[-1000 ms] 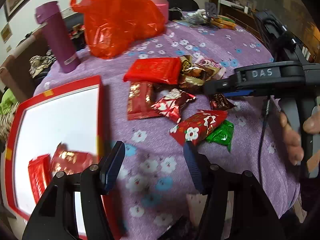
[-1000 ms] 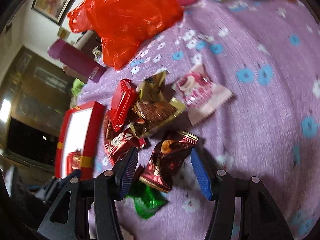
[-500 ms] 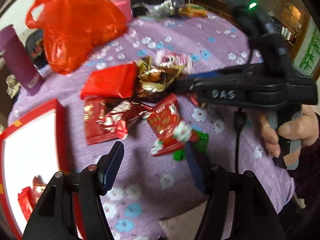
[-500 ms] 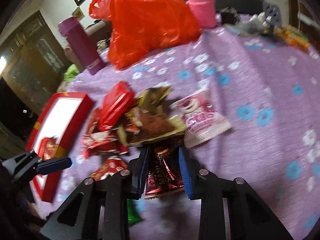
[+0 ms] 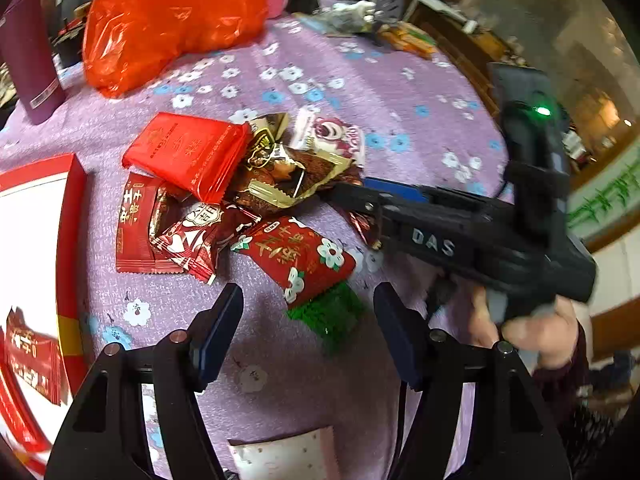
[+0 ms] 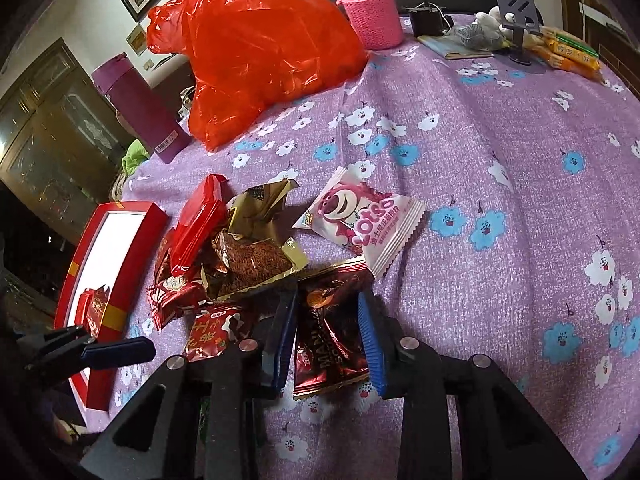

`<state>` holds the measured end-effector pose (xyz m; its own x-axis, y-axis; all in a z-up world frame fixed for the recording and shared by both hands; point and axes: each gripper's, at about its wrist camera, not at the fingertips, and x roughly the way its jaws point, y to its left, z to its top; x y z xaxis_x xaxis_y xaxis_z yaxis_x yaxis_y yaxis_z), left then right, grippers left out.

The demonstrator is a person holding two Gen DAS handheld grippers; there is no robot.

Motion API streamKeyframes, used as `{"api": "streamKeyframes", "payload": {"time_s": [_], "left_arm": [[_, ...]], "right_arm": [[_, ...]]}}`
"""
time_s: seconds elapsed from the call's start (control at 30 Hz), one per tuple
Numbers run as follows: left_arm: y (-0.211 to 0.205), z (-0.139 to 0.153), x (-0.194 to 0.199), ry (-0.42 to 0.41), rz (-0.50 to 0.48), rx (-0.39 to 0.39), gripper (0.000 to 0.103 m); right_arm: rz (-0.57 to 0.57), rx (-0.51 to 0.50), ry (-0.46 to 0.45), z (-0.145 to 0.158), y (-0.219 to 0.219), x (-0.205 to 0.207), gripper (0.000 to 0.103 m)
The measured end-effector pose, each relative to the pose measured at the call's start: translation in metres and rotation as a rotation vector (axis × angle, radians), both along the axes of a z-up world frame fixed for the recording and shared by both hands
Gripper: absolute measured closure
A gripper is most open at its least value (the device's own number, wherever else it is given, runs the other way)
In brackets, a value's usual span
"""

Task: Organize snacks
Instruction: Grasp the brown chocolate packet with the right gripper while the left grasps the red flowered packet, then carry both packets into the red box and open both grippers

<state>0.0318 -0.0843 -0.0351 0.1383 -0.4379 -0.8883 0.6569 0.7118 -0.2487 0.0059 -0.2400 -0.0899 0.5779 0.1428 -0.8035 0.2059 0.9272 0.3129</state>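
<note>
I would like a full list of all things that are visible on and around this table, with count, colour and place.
Gift box: one, red with white inside, left edge; some red packets in it.
Snack packets: about nine loose, mostly red and brown, table middle.
Lotso packet: one, pink-white, right of the pile.
Green packet: one, under a red flowered packet.
Plastic bag: one, orange-red, far side.
Bottle: one, purple, far left.
Bottle in knitted sleeve: one, pink, far side.
Tablecloth: purple, flowered.
Left gripper: open, over the green packet.
Right gripper: fingers on a dark brown packet.
</note>
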Motion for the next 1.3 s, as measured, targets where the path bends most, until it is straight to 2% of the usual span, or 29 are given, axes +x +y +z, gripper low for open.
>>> {"api": "streamKeyframes", "payload": {"time_s": [0.2,0.3,0.4,0.5,0.57,0.7,0.83,0.97,1.13,1.2,1.3], "left_arm": [[-0.012,-0.017,0.021,0.078,0.153,0.035,0.036],[-0.017,-0.028,0.027,0.081,0.198,0.081,0.036],[-0.020,-0.029,0.023,0.034,0.183,0.097,0.036],[-0.020,-0.030,0.018,-0.018,0.163,0.120,0.048],[-0.016,-0.030,0.017,-0.049,0.157,0.127,0.066],[0.002,-0.029,0.019,-0.032,0.150,0.087,0.073],[0.016,-0.028,0.012,-0.075,0.143,0.091,0.077],[0.036,-0.023,0.006,-0.111,0.161,0.091,0.077],[0.075,-0.008,-0.001,-0.149,0.221,0.064,0.077],[0.091,-0.001,-0.001,-0.163,0.256,0.058,0.077],[0.120,0.009,0.000,-0.193,0.316,0.053,0.077]], "right_arm": [[-0.006,0.065,0.016,-0.001,-0.010,-0.001,0.073],[-0.018,0.113,0.023,-0.002,-0.017,-0.002,0.074],[-0.021,0.136,0.027,-0.003,-0.020,-0.003,0.074],[-0.019,0.127,0.027,-0.002,-0.020,-0.003,0.074],[-0.018,0.119,0.026,-0.001,-0.020,-0.003,0.074],[-0.013,0.086,0.022,0.000,-0.016,-0.005,0.072],[0.014,0.011,0.017,0.001,-0.003,-0.003,0.071],[0.038,-0.010,0.013,0.002,0.003,-0.004,0.072],[0.068,-0.046,0.004,0.005,0.011,-0.005,0.075],[0.076,-0.036,-0.002,0.007,0.011,-0.006,0.082],[0.072,-0.017,0.000,0.008,0.010,-0.010,0.085]]}}
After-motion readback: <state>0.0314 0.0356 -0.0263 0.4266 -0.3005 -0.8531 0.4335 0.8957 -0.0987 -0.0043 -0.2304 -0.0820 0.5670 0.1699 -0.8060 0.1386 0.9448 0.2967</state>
